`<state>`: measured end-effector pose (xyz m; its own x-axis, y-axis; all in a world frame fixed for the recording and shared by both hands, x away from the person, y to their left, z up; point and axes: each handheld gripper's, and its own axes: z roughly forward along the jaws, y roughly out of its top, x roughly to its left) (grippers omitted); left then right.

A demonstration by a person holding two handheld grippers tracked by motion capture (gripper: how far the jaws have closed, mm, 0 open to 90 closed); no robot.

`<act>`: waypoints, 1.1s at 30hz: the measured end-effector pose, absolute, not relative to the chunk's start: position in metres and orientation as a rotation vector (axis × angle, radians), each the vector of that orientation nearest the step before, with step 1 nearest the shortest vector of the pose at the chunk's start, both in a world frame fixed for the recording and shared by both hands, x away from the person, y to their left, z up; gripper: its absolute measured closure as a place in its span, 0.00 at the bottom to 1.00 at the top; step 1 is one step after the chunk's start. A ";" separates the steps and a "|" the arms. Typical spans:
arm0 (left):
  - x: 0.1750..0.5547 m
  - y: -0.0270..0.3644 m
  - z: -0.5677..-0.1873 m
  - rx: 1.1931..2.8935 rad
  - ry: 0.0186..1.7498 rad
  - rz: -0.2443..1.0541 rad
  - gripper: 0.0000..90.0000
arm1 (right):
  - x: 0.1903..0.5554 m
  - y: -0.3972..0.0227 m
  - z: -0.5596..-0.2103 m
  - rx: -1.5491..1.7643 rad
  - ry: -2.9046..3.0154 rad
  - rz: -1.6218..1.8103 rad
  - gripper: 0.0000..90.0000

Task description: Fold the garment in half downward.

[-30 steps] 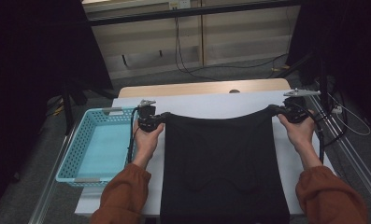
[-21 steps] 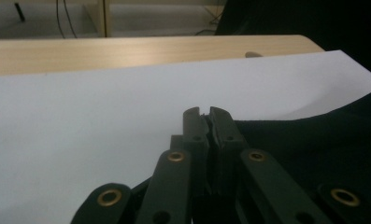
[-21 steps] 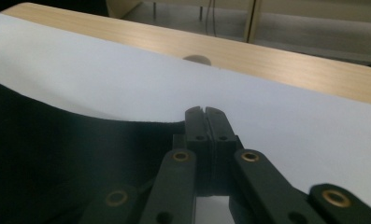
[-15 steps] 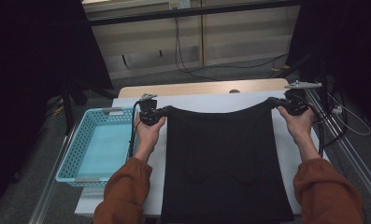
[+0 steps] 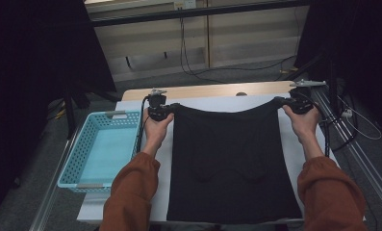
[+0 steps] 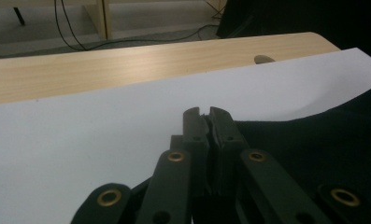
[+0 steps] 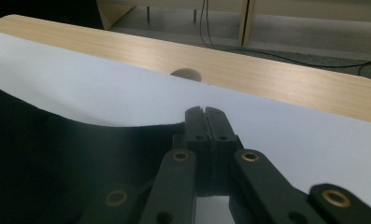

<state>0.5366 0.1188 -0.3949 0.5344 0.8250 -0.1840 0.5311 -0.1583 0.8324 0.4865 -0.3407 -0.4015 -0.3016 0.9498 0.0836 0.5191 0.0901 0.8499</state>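
A black cloth (image 5: 232,163) lies spread flat on the white sheet (image 5: 304,159) that covers the table. At the cloth's far left corner my left gripper (image 5: 168,109) is shut on the fabric. My right gripper (image 5: 282,102) is shut on the far right corner. Between the two grippers the far edge sags slightly. In the left gripper view the jaws (image 6: 205,113) are pressed together, with the black cloth (image 6: 314,149) running off to their right. In the right gripper view the shut jaws (image 7: 205,112) pinch the cloth's edge (image 7: 57,158), which spreads out to their left.
A light blue plastic basket (image 5: 81,185) stands at the left of the table, close to my left forearm. Beyond the white sheet runs the wooden table edge (image 5: 212,90) with a cable hole (image 5: 241,94). Cables lie on the floor behind, and a metal rail (image 5: 357,159) runs along the right.
Both hands have moved away from the person toward the far side of the table, drawing the cloth's far edge with them. Both grips stay as they were.
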 end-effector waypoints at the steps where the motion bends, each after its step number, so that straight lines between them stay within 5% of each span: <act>1: 0.537 0.119 -0.395 1.830 1.120 0.391 0.96 | 0.487 -0.341 -0.402 1.440 1.874 1.127 1.00; 20: 0.551 0.117 -0.403 1.804 1.152 0.352 0.95 | 0.498 -0.337 -0.398 1.442 1.860 1.082 0.99; 23: 0.552 0.115 -0.407 1.797 1.200 0.372 0.73 | 0.500 -0.336 -0.403 1.468 1.839 1.050 0.84; 33: 0.539 0.114 -0.408 1.827 1.171 0.365 0.52 | 0.489 -0.342 -0.402 1.460 1.827 1.041 0.76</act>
